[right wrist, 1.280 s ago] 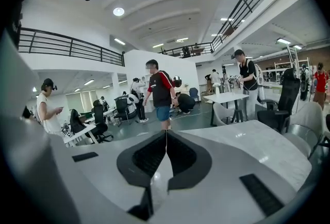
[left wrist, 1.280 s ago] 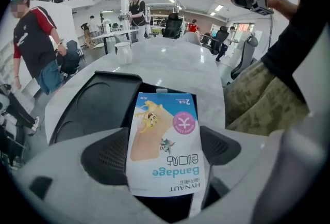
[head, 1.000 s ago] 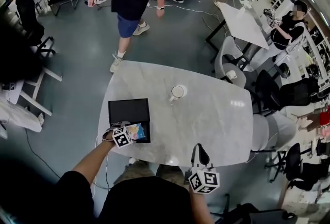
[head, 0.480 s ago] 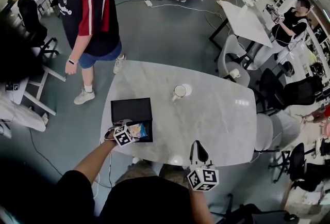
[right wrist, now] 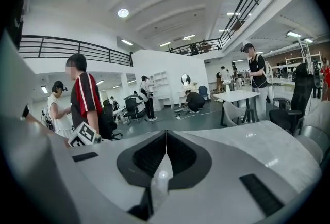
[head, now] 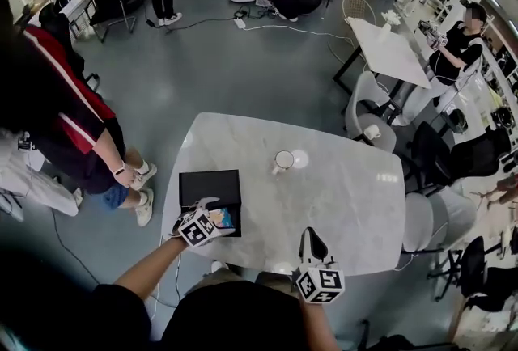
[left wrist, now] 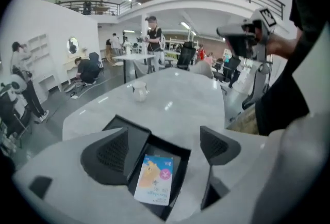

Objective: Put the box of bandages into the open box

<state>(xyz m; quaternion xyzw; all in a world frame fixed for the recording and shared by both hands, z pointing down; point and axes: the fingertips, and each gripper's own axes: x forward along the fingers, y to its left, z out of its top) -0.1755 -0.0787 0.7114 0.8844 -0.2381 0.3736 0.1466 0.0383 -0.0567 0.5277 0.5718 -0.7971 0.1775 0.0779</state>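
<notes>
Status: placement looks done. The box of bandages [left wrist: 154, 179] lies face-up inside the open box [left wrist: 179, 169], in its 5 o'clock corner as the head view shows it. The open box sits on the table [head: 340, 196] toward the 8 o'clock edge.

Left tongs [left wrist: 164, 138]: released, jaws spread wide, nothing between them. Through the gap I look straight down on the bandages, and neither jaw touches the packet or the box walls. They hover just above the near end of the open box.

Right tongs [right wrist: 166, 138]: clenched, pads pressed together with nothing in them, idle at the table's 6 o'clock edge, well apart from the open box.

Remaining, in my judgement: little or nothing of the task as stated. I would only back the left tongs clear. I cannot tell whether the packet sits fully flat on the box floor or leans on a wall.

Versus half a second ago: the bandages occupy the same corner of the open box. The left tongs have come back slightly toward me, so more of the packet shows beyond the marker cube. The right tongs have not moved. The mug [head: 283, 160] stays near the table's middle. The bystander in the red-striped shirt [head: 73, 123] has walked from 11 o'clock round to 9 o'clock of the table. My head view has also shifted, so the table sits lower in the frame.
</notes>
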